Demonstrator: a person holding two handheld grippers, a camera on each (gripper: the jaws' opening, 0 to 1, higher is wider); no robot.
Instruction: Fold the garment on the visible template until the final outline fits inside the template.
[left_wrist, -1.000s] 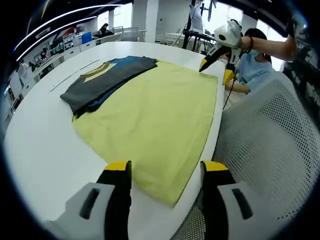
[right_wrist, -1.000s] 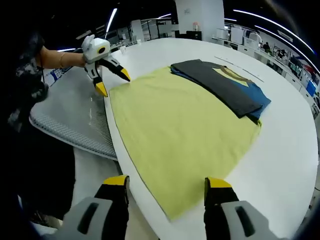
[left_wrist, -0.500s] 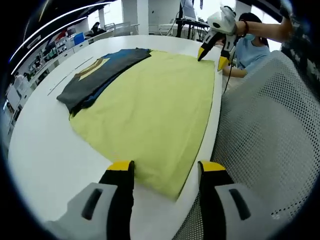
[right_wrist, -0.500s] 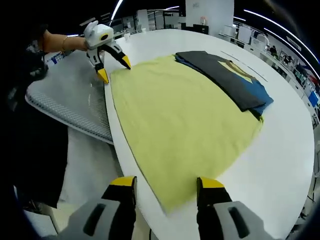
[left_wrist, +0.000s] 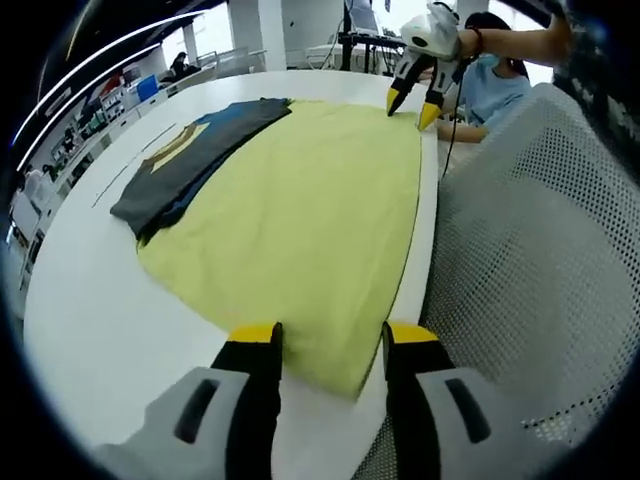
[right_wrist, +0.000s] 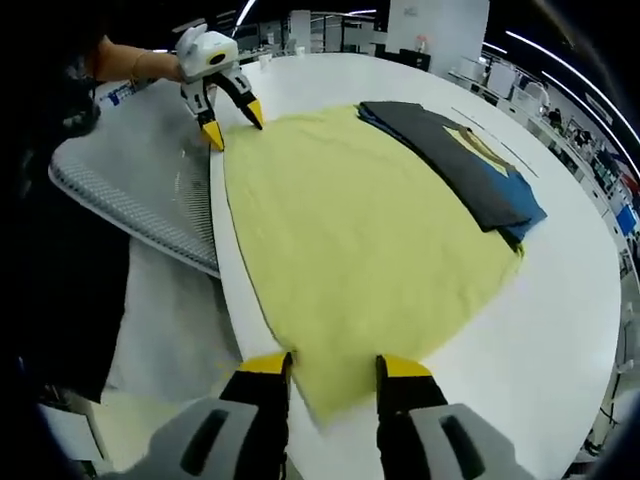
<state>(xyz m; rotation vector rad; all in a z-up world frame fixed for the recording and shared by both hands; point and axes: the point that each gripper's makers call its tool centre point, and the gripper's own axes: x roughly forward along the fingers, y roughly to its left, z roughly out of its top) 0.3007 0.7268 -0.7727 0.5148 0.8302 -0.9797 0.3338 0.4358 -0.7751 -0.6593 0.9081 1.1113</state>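
White round table in a bright lab carries a yellow garment, spread flat. Nearest, the left gripper has narrowed its jaws around a corner at the table's edge; the right gripper has narrowed likewise on the opposite corner. Both look poised to pinch and lift. Beyond lies a folded dark garment.

The yellow garment covers whatever template lies on the tabletop, and overlaps the edge of the dark folded garments beside it.
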